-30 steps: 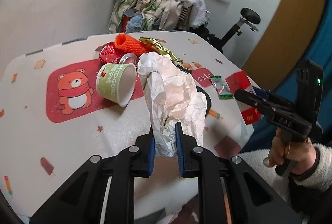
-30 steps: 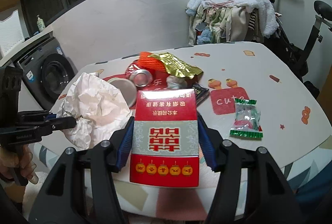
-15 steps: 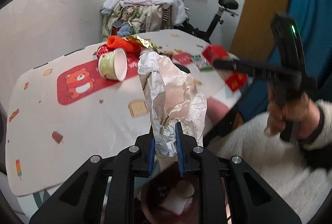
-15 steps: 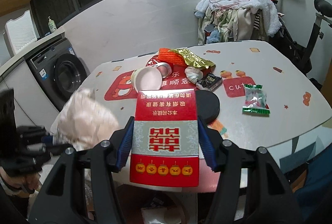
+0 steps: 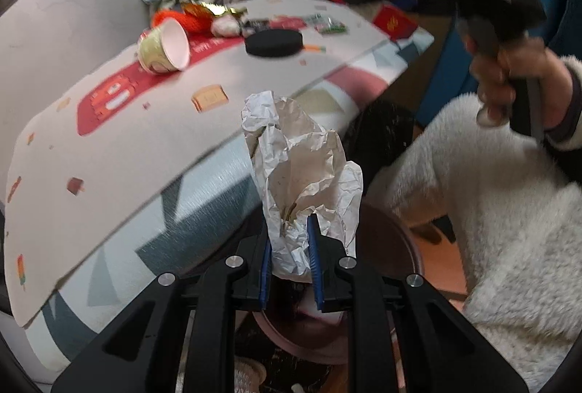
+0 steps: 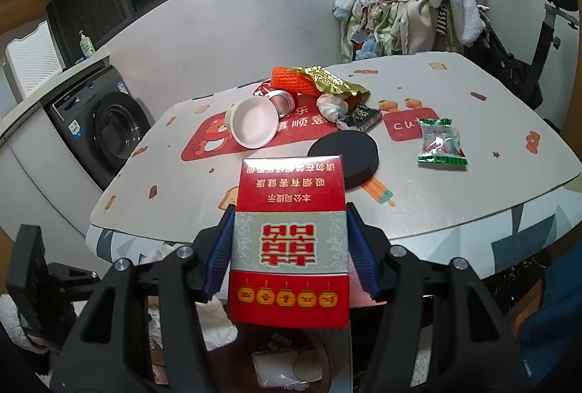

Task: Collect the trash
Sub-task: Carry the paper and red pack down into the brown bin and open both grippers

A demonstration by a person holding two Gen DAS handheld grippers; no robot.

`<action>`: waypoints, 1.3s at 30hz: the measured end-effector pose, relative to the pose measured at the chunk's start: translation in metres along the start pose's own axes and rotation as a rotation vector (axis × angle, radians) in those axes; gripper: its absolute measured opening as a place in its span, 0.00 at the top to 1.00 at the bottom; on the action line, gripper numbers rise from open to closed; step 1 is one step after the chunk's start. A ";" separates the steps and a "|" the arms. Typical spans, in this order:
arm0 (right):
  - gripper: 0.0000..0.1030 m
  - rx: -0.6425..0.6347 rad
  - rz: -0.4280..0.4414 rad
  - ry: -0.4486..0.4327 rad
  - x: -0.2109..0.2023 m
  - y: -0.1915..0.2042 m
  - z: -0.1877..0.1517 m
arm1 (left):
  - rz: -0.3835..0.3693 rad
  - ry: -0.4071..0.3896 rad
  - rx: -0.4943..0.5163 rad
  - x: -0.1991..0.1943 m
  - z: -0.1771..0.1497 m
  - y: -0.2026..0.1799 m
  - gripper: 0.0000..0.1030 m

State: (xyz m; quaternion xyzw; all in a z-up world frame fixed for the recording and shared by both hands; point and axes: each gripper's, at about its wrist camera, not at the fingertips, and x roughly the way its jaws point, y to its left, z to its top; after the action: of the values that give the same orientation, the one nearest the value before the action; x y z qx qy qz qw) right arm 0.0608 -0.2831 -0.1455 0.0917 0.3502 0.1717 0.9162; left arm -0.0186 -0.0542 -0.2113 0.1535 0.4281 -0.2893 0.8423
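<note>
1. Left gripper point(image 5: 290, 260): clamped on a crumpled paper wrapper point(image 5: 302, 182), off the table's near edge, above the brown bin point(image 5: 396, 247).
2. Right gripper point(image 6: 289, 253): pads pressed on both sides of a red box point(image 6: 289, 240), over the table's near edge, bin contents below at 6 o'clock.
3. Table point(image 6: 454, 204): white cup point(image 6: 251, 122) on its side; black disc point(image 6: 345, 158) at its 4 o'clock; green candy packet point(image 6: 440, 145) at the disc's 3 o'clock.
4. Orange net point(image 6: 291, 80) and gold foil point(image 6: 331, 80) touching, at the cup's 1 o'clock.
5. Washing machine point(image 6: 105, 124): at the table's 9 o'clock.
</note>
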 end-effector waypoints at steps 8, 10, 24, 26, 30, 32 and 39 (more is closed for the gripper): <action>0.43 0.008 0.001 0.019 0.006 -0.003 -0.004 | 0.011 0.077 0.032 0.024 -0.006 -0.007 0.62; 0.43 0.004 0.001 0.028 0.008 -0.003 -0.006 | 0.011 0.046 0.015 0.020 -0.004 -0.005 0.48; 0.43 -0.213 0.038 0.152 0.026 0.035 -0.054 | 0.152 -0.213 -0.294 -0.044 -0.010 0.031 0.10; 0.43 -0.251 0.052 0.169 0.029 0.044 -0.064 | 0.173 -0.226 -0.313 -0.048 -0.014 0.034 0.10; 0.43 -0.308 0.092 0.195 0.035 0.058 -0.082 | 0.210 -0.255 -0.348 -0.055 -0.019 0.040 0.10; 0.43 -0.345 0.099 0.199 0.037 0.063 -0.090 | 0.222 -0.265 -0.375 -0.056 -0.022 0.044 0.10; 0.43 -0.385 0.108 0.279 0.055 0.068 -0.108 | 0.234 -0.256 -0.451 -0.053 -0.029 0.057 0.10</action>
State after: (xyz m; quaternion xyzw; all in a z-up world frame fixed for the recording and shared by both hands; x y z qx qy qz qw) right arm 0.0094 -0.1940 -0.2394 -0.0907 0.4288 0.2949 0.8491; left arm -0.0267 0.0243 -0.1850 -0.0273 0.3511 -0.1046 0.9301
